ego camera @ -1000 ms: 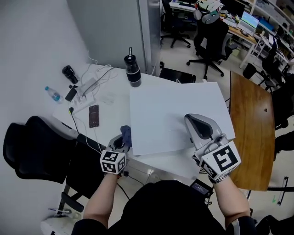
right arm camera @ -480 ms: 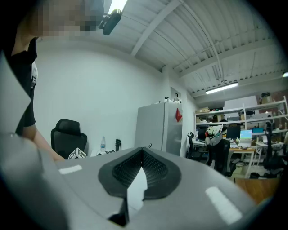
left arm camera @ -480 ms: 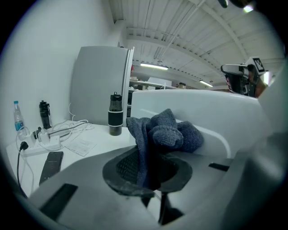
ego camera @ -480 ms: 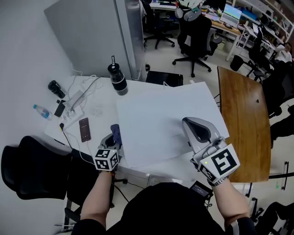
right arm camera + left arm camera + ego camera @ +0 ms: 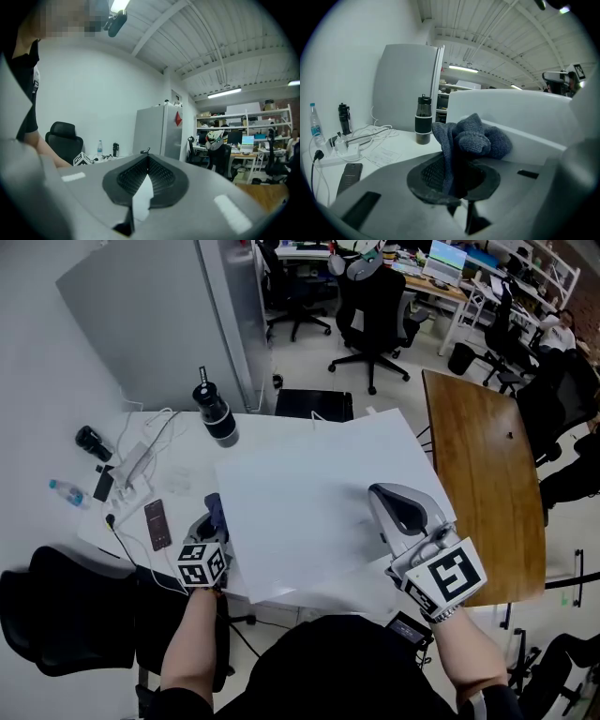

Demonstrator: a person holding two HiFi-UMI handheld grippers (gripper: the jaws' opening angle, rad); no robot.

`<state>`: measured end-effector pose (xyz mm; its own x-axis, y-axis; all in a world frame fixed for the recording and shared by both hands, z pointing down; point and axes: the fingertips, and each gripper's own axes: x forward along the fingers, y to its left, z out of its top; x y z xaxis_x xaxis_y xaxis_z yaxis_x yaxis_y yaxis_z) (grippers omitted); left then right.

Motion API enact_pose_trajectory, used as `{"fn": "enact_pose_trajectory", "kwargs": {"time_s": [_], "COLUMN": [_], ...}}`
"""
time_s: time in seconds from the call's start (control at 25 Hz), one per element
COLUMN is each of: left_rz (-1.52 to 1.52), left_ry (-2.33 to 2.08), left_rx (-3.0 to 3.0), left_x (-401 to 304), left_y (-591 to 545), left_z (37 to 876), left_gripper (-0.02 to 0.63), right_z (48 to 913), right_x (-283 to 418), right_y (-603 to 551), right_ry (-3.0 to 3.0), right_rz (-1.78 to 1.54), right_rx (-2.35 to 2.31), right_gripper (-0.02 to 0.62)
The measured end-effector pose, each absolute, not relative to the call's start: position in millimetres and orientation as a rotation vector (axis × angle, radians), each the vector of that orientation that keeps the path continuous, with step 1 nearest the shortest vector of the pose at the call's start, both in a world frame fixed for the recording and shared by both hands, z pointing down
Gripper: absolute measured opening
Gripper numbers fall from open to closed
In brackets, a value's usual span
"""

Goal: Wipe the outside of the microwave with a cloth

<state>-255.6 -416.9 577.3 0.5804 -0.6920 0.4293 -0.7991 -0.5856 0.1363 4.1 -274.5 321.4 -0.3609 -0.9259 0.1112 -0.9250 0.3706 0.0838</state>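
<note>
The microwave (image 5: 300,502) is a big white box on the white table, seen from above. My left gripper (image 5: 212,519) is at the box's left side, shut on a bunched blue-grey cloth (image 5: 215,508). In the left gripper view the cloth (image 5: 473,138) bulges out of the left gripper (image 5: 457,180) right beside the white microwave wall (image 5: 525,112). My right gripper (image 5: 394,504) lies over the top of the microwave near its front right corner. It is shut with nothing between its fingers, as the right gripper view (image 5: 146,173) shows.
On the table left of the microwave are a black flask (image 5: 215,414), a phone (image 5: 157,523), a power strip with cables (image 5: 131,465) and a water bottle (image 5: 67,493). A black chair (image 5: 56,606) stands at the front left and a wooden table (image 5: 478,474) at the right.
My left gripper has slid with the cloth along the microwave's left side, away from the front corner. The right gripper has shifted slightly on the top. The head view has swung.
</note>
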Motion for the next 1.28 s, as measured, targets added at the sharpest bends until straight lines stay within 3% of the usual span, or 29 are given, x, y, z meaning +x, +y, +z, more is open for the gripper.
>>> {"fn": "enact_pose_trajectory", "kwargs": {"time_s": [1.28], "left_rz": [0.431], "left_ry": [-1.329], "left_rx": [2.415], "left_x": [-266], "left_y": [-477], "left_z": [579], "left_gripper": [0.057], "right_z": [320], "right_x": [24], "right_y": [-280], "right_ry": [-2.379], "right_rz": [-0.019], "right_rx": [1.77], "right_gripper": [0.002]}}
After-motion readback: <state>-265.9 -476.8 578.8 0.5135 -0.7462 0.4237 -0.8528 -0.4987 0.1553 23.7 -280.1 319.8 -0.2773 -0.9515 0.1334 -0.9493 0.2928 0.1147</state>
